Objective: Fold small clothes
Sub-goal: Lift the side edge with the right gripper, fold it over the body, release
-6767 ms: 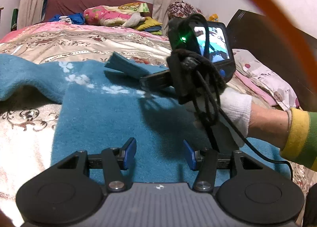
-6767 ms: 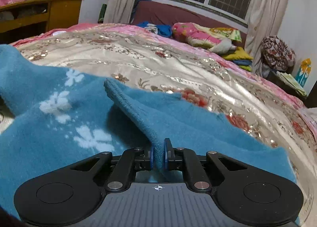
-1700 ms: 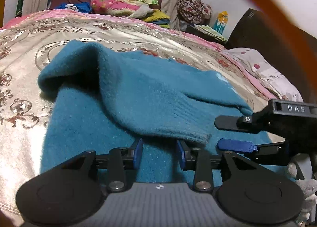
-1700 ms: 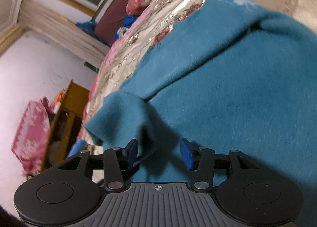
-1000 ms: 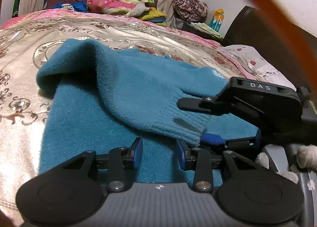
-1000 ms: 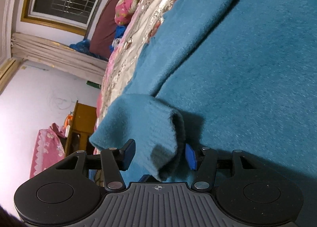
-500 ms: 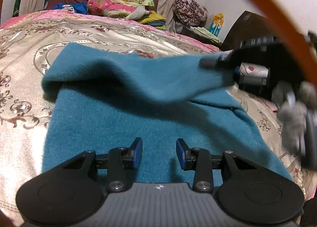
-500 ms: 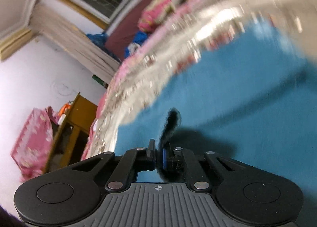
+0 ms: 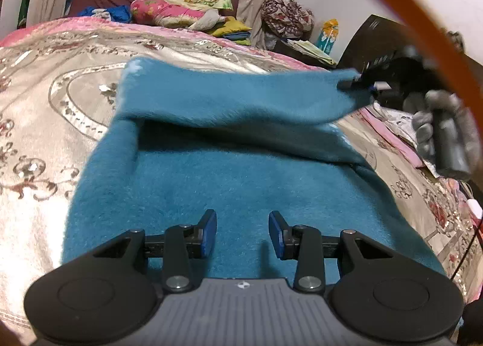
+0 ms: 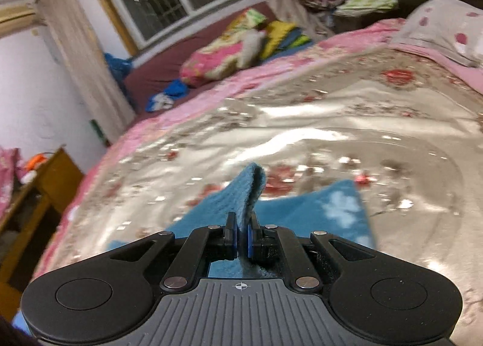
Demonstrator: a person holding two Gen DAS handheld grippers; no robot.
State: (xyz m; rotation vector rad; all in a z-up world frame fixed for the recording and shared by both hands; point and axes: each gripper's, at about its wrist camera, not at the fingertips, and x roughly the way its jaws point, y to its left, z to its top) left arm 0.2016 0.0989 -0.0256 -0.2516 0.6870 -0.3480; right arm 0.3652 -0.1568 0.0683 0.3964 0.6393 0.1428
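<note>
A teal fleece sweater (image 9: 235, 183) with white flower prints lies on the patterned bedspread (image 9: 45, 122). Its sleeve (image 9: 235, 98) is stretched up and to the right, off the body of the garment. My right gripper (image 10: 241, 240) is shut on the sleeve cuff (image 10: 250, 192), which sticks up between the blue pads. In the left wrist view that gripper (image 9: 362, 81) shows blurred at the far right, held by a gloved hand (image 9: 437, 131). My left gripper (image 9: 243, 232) hovers low over the sweater's near part, jaws apart, nothing between them.
A pillow (image 10: 443, 29) lies at the bed's right side, by a dark headboard (image 9: 380, 41). Piled bedding (image 9: 181, 11) sits on a maroon couch under the window. A wooden cabinet (image 10: 33, 195) stands left of the bed.
My right gripper shut on the sleeve cuff, then rose and swung right, pulling the sleeve taut off the sweater. The left gripper stayed in place.
</note>
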